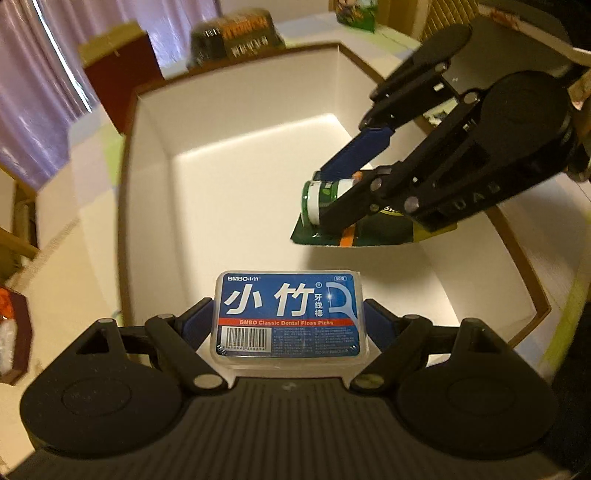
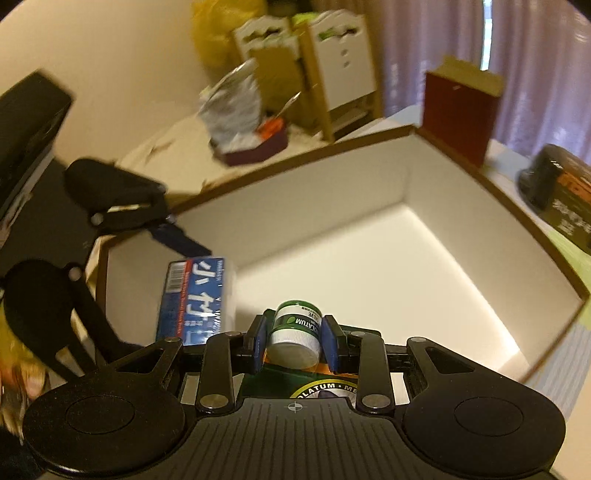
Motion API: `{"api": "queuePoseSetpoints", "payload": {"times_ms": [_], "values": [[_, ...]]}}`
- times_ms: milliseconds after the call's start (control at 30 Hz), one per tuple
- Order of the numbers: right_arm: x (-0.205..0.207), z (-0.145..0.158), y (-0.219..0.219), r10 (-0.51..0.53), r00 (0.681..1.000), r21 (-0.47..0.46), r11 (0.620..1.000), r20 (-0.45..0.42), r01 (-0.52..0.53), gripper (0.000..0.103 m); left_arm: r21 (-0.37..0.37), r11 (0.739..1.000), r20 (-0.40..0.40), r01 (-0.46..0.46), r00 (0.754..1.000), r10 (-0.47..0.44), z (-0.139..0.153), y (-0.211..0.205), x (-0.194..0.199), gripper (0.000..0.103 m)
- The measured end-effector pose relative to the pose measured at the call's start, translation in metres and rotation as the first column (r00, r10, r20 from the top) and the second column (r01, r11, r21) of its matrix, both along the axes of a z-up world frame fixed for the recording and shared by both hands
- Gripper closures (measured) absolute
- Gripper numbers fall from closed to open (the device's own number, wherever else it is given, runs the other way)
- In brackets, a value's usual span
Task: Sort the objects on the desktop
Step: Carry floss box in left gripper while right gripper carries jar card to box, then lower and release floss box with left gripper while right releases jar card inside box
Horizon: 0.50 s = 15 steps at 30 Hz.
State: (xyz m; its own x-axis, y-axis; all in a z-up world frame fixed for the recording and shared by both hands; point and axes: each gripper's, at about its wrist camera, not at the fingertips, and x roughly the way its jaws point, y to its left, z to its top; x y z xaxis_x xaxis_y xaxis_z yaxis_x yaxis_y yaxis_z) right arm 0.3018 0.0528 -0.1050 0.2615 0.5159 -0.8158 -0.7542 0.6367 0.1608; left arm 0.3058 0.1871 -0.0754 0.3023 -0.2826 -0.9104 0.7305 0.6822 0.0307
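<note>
A blue and clear box of dental floss picks (image 1: pixel 289 317) is clamped between the blue pads of my left gripper (image 1: pixel 288 326), held over the near edge of a big white-lined cardboard box (image 1: pixel 147 155). My right gripper (image 1: pixel 325 199) comes in from the upper right, shut on a small green and white ointment jar (image 1: pixel 321 197) fixed to a dark green backing card (image 1: pixel 369 230), hovering above the box floor. In the right wrist view the jar (image 2: pixel 295 330) sits between my right gripper (image 2: pixel 295 345), and the floss box (image 2: pixel 195 299) shows at left in the left gripper (image 2: pixel 184 258).
Around the white box (image 2: pixel 406 166) stand a dark red carton (image 1: pixel 118 74) (image 2: pixel 458 110), a black and orange packet (image 1: pixel 236 37) (image 2: pixel 561 192) and a green packet (image 1: pixel 356 13). A purple tray with foil bags (image 2: pixel 251 144) lies behind. Curtains (image 1: pixel 40 85) hang at the back.
</note>
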Motion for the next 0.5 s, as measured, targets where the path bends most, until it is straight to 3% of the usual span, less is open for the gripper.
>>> {"api": "queuePoseSetpoints", "payload": {"times_ms": [233, 400, 467, 500], "values": [[0.007, -0.011, 0.005, 0.041, 0.999, -0.073, 0.996, -0.029, -0.043, 0.072, 0.024, 1.0, -0.08, -0.007, 0.997, 0.009, -0.018, -0.005, 0.009, 0.02], [0.01, -0.003, 0.016, 0.049, 0.997, -0.117, 0.992, -0.052, -0.054, 0.071, 0.035, 0.999, -0.109, -0.013, 0.994, 0.017, -0.026, -0.012, 0.01, 0.02], [0.008, -0.001, 0.016, 0.072, 0.997, -0.133, 0.988, -0.04, -0.077, 0.012, 0.037, 0.999, -0.112, -0.016, 0.994, 0.02, -0.026, -0.012, 0.009, 0.02], [0.007, 0.0, 0.015, 0.085, 0.996, -0.14, 0.986, -0.033, -0.089, 0.012, 0.037, 0.999, -0.113, -0.017, 0.993, 0.021, -0.026, -0.012, 0.009, 0.02]]}}
